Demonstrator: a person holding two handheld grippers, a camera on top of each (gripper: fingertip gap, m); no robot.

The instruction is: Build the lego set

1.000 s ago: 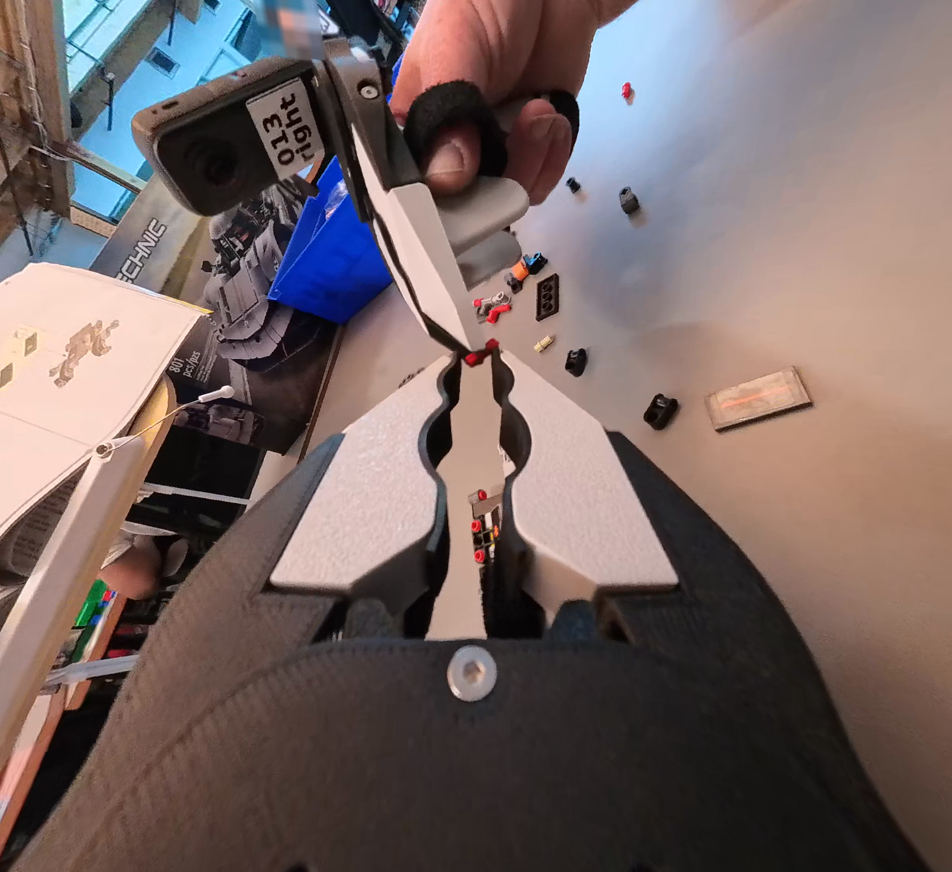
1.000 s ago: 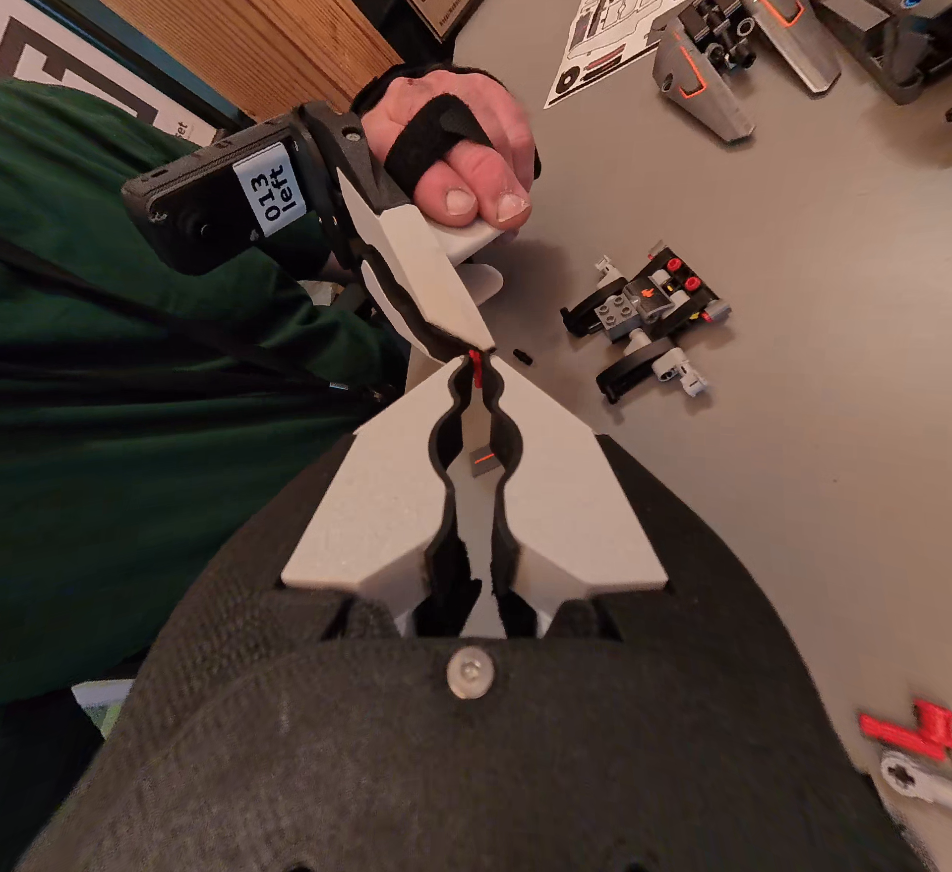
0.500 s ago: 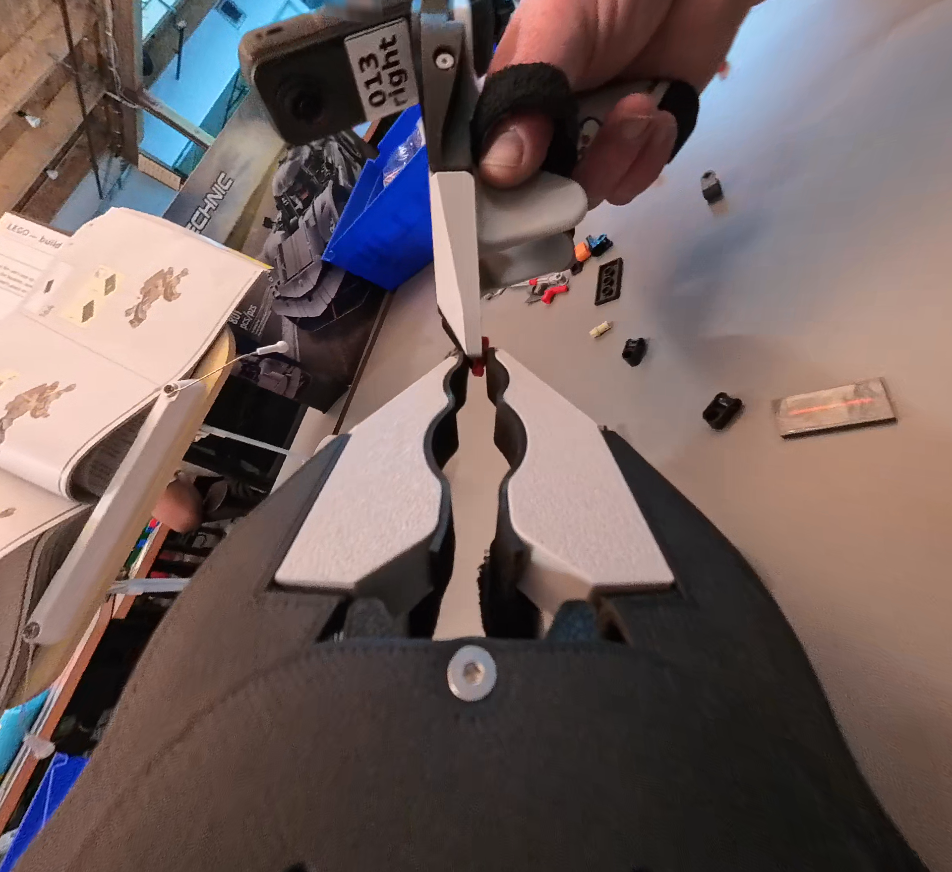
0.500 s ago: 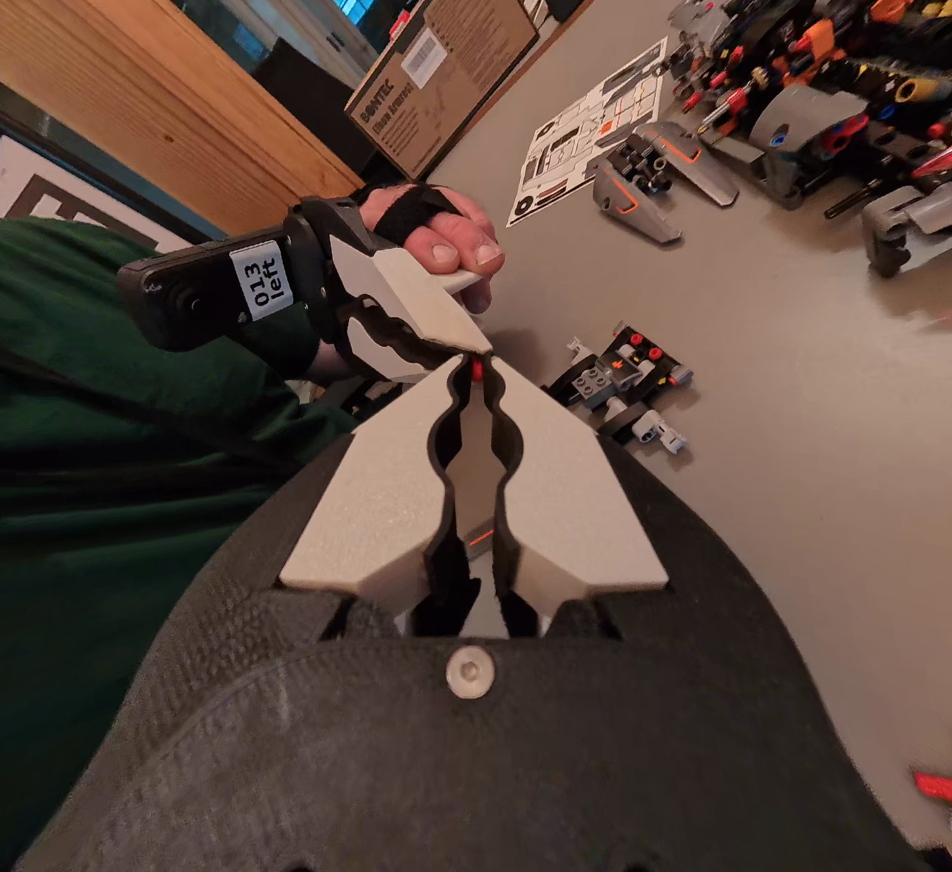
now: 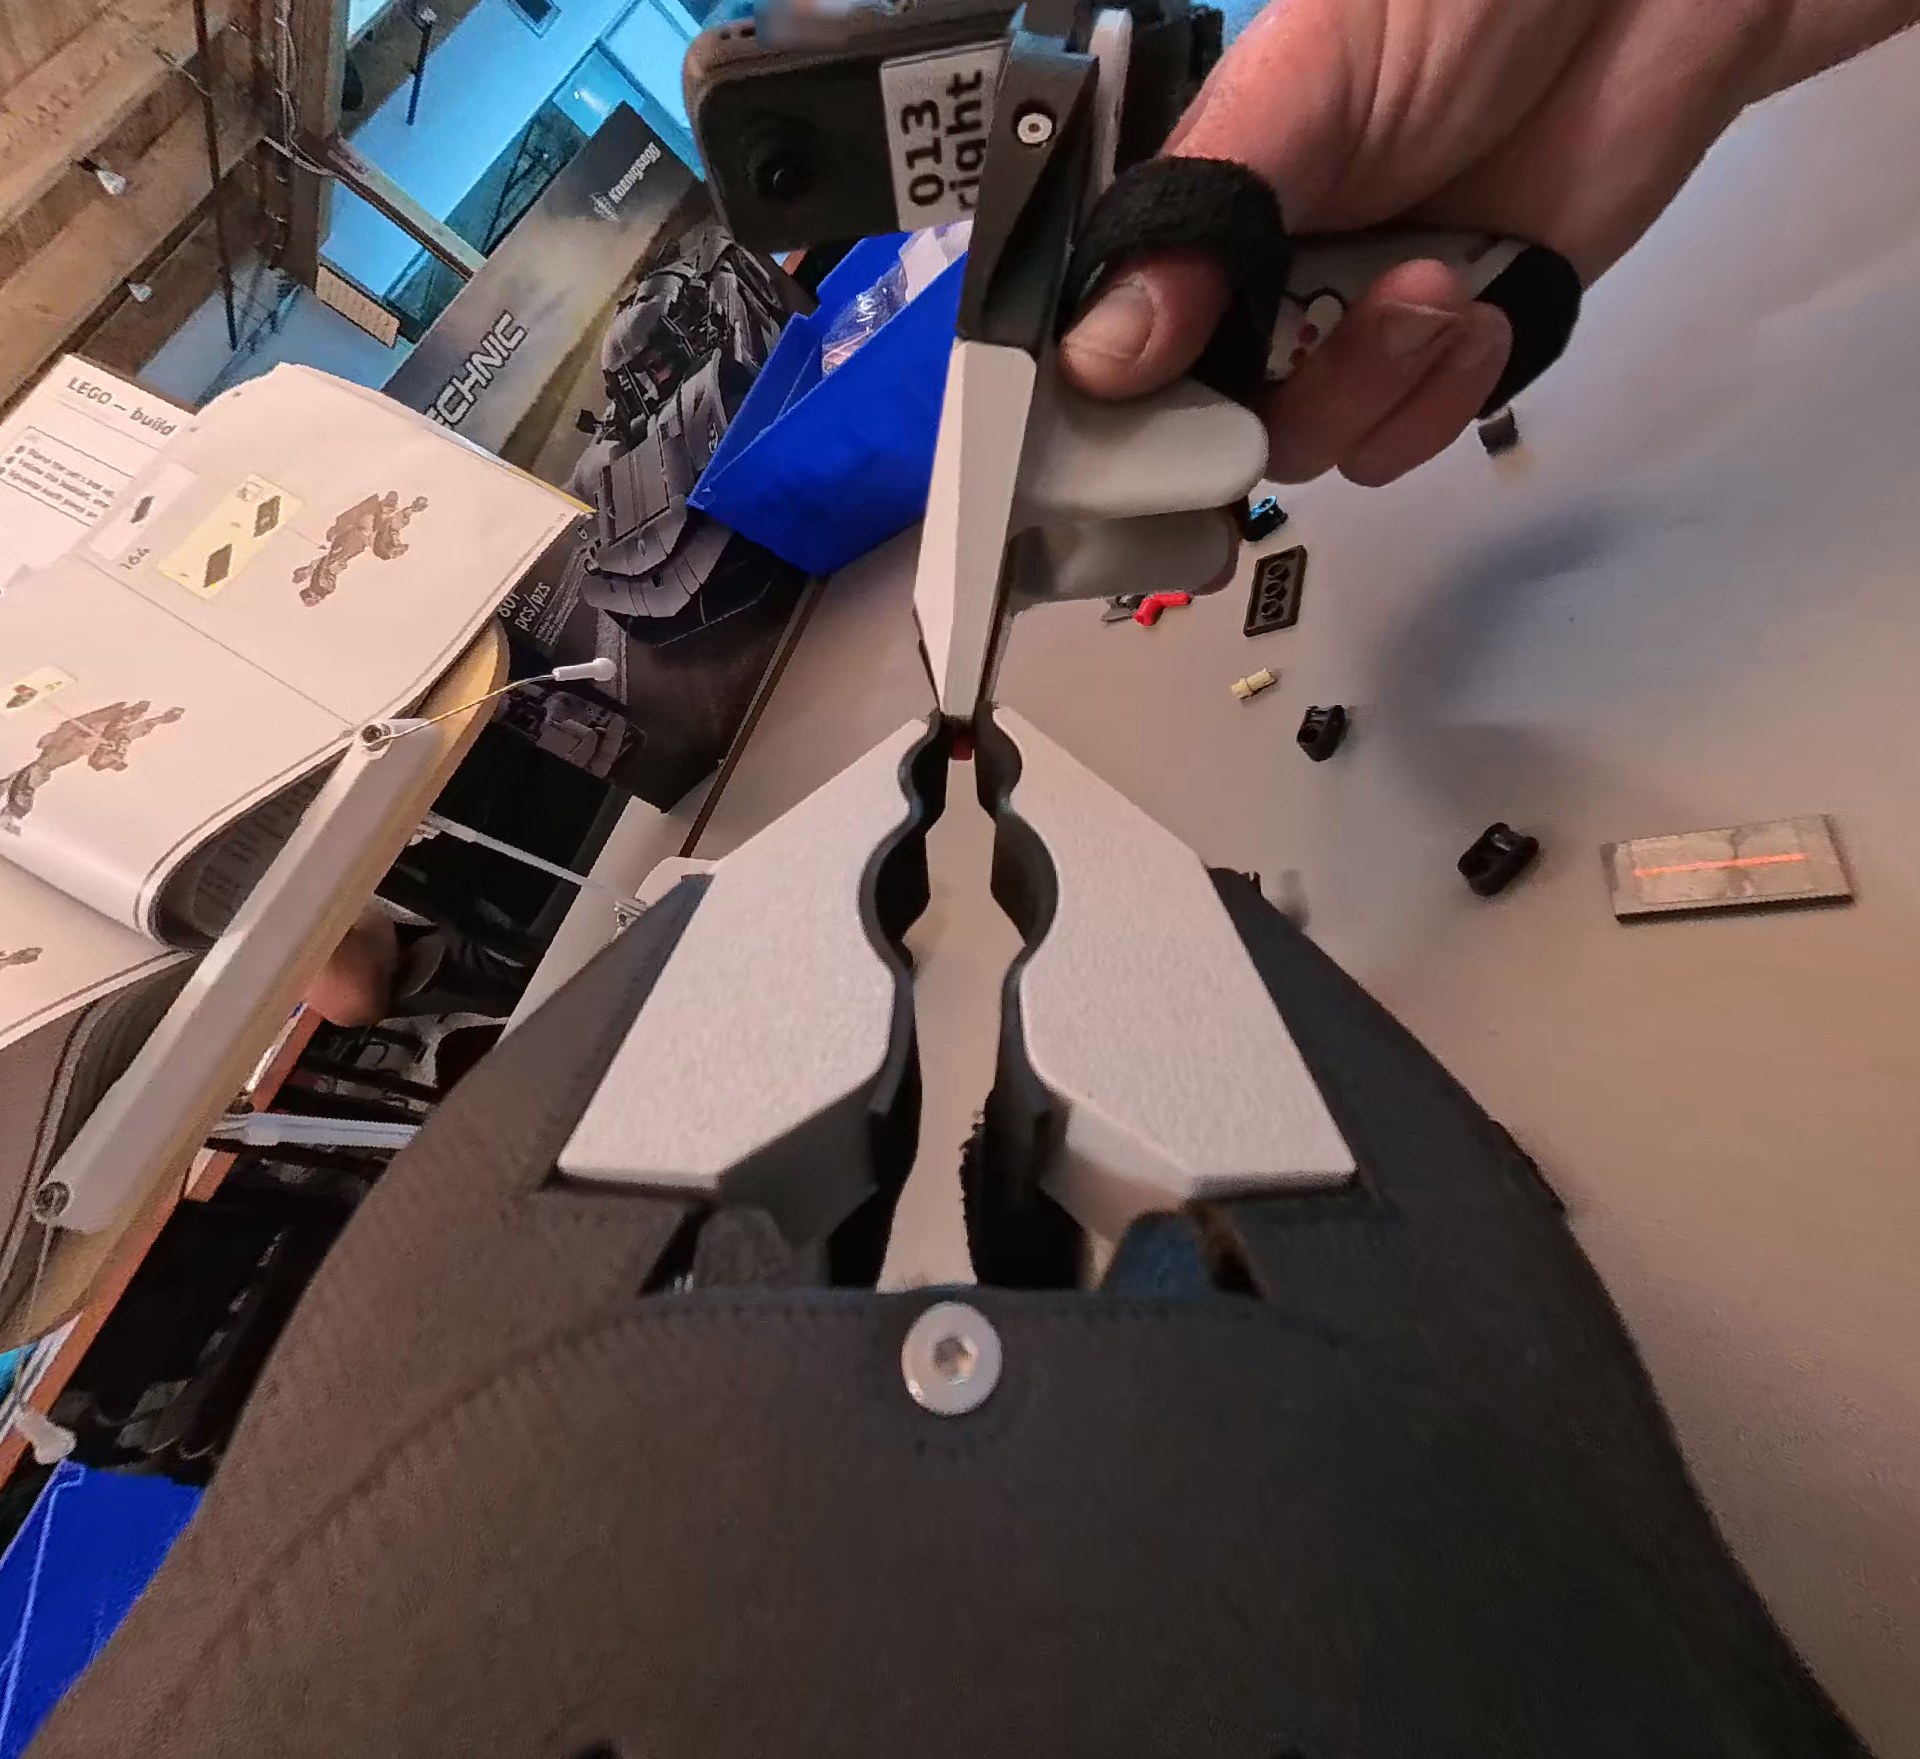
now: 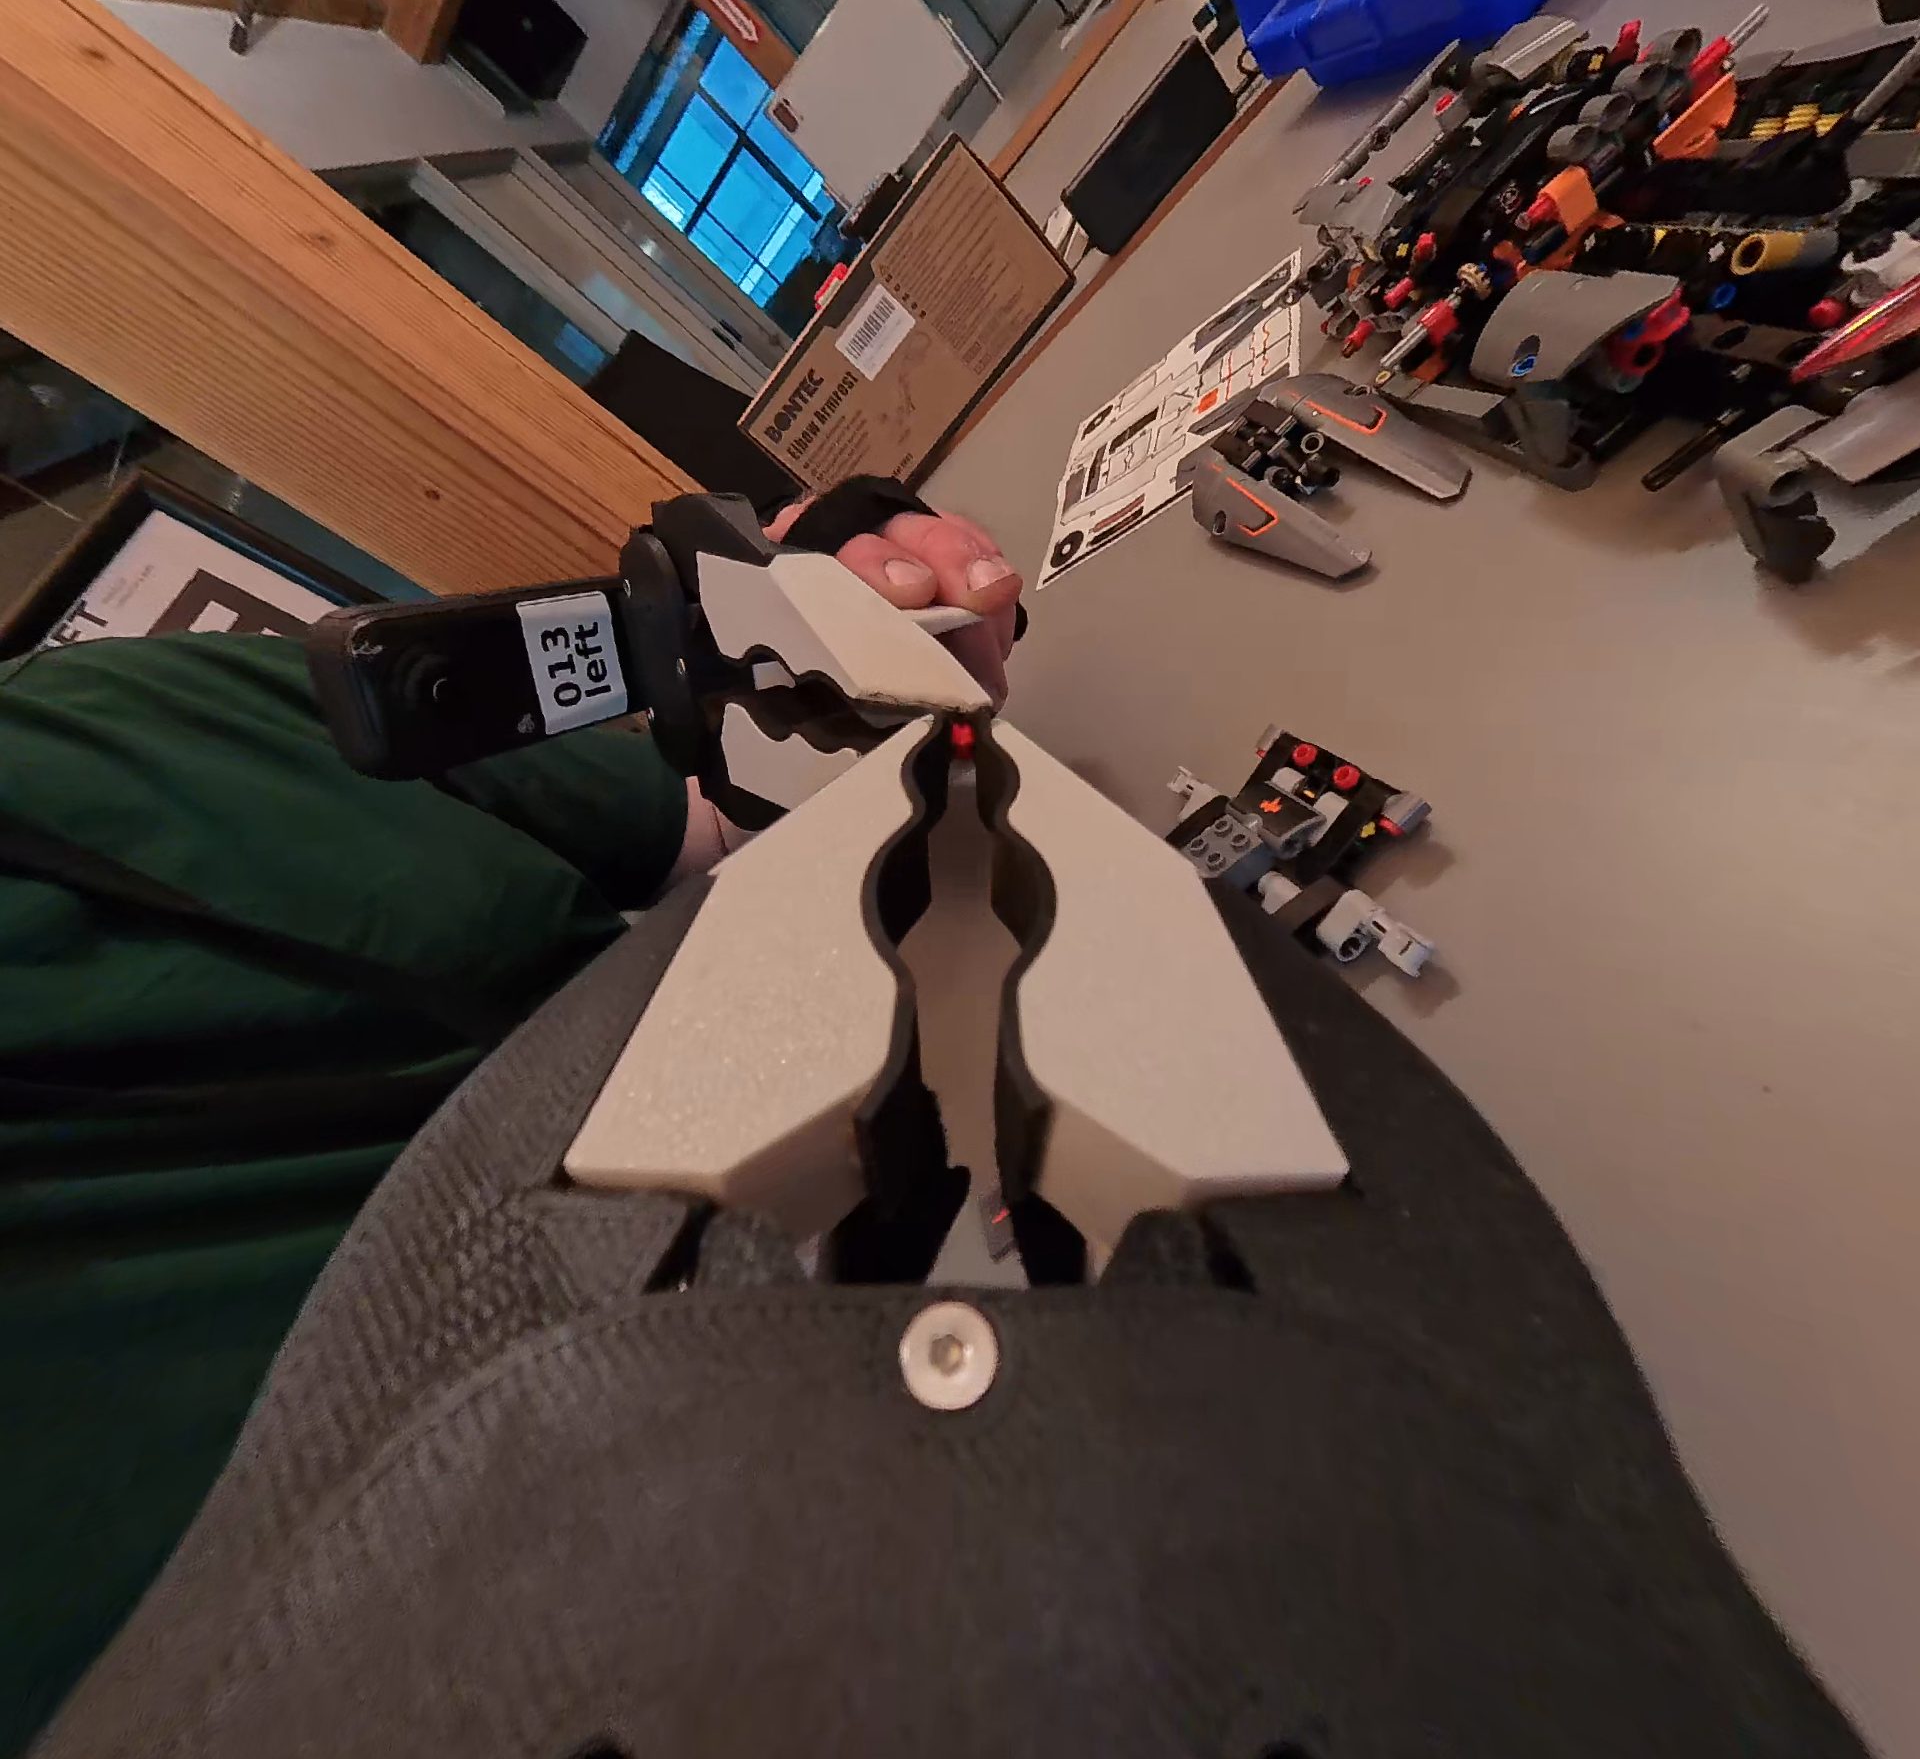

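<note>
Two grippers meet tip to tip above the grey table (image 5: 1558,1138), with one tiny red lego pin (image 5: 960,747) between them. The left gripper (image 5: 961,735) has its jaws almost closed, and the red pin sits right at their tips. The right gripper (image 6: 961,735) also has its jaws nearly closed, with the same red pin (image 6: 961,739) at its tips. I cannot tell for sure which one really holds the pin, or if both pinch it.

The pin is very small, so its long way is hard to see. It seems to point from one gripper to the other. Both are just as near to it. I think the next move is a hand-over or a little turn of the pin, so one gripper must hold tight when the other lets go, or the pin may drop.

Farther out, a small black and grey lego piece with red pins (image 6: 1299,826) lies on the table near the right gripper. A flat grey tile with an orange line (image 5: 1730,868) and little black loose bits (image 5: 1496,857) lie near the left one. A big half-built lego model (image 6: 1662,255) is well apart, at the far side.
</note>
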